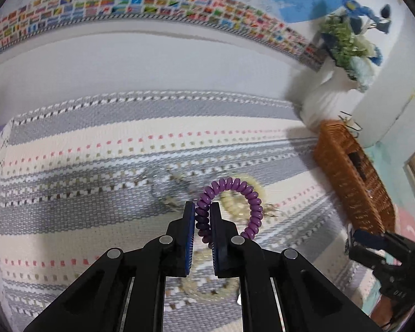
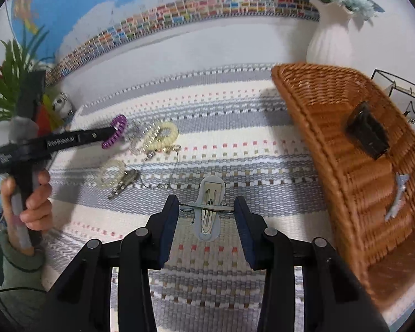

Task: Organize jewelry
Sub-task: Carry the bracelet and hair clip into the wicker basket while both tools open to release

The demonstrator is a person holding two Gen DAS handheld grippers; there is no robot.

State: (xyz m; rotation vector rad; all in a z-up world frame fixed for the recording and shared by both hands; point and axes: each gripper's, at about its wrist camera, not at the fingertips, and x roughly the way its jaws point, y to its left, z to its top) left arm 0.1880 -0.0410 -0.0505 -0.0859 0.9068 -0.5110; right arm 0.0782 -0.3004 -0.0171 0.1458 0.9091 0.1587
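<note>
Left wrist view: the left gripper (image 1: 202,215) is clenched on a purple coil tie (image 1: 236,202), whose loop curls up and right past the fingertips, above a striped woven mat (image 1: 69,144). Beneath it, blurred on the mat, lie a cream coil tie (image 1: 243,202) and a clear one (image 1: 160,185). A wicker basket (image 1: 354,177) sits at the mat's right edge, with a white vase (image 1: 326,94) of flowers behind it. The right gripper (image 1: 357,244) shows at the lower right.

Right wrist view: the right gripper (image 2: 206,207) grasps a grey snap clip (image 2: 210,207) across its middle, the pads pressing on the clip's thin metal bar, which crosses between them. At left, a hand (image 2: 30,193) holds the left gripper (image 2: 112,132) with the purple tie (image 2: 116,131) at its tip, near the cream tie (image 2: 163,135), the clear tie (image 2: 110,174), a thin chain (image 2: 171,171) and some small metal pieces. The basket (image 2: 332,144) at right holds a dark clip (image 2: 366,130) and a small pale blue clip (image 2: 397,196).
</note>
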